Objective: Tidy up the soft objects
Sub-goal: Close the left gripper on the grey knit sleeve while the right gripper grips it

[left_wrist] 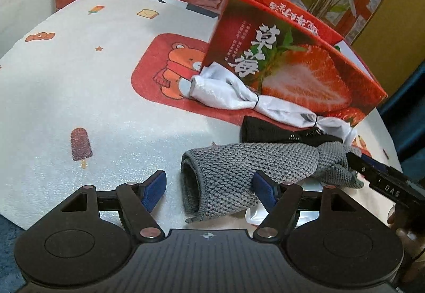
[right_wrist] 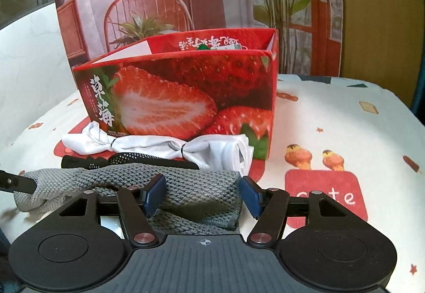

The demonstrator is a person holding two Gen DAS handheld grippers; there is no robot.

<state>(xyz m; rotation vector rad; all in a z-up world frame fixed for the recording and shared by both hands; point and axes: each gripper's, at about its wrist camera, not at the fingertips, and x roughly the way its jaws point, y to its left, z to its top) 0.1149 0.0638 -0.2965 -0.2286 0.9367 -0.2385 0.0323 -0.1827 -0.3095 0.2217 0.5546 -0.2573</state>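
Note:
A grey knitted sock (left_wrist: 239, 165) lies across the table's front edge. My left gripper (left_wrist: 209, 190) is open, with the sock's cuff end between its blue pads; the right pad rests against the knit and the left pad stands clear. My right gripper (right_wrist: 202, 196) is open over the grey sock's (right_wrist: 202, 186) other end, one pad on each side. Behind the sock lie a black mesh sock (left_wrist: 265, 128) (right_wrist: 127, 158) and a white sock bundle (left_wrist: 225, 91) (right_wrist: 148, 144) tied with black bands. They rest against a red strawberry box (left_wrist: 292, 67) (right_wrist: 186, 96) that is open at the top.
The table wears a white cloth (left_wrist: 79, 80) (right_wrist: 345, 120) with cartoon prints. A finger of the right gripper (left_wrist: 377, 176) shows at the grey sock's far end, and a finger of the left gripper (right_wrist: 18, 182) at the left. A printed backdrop stands behind the box.

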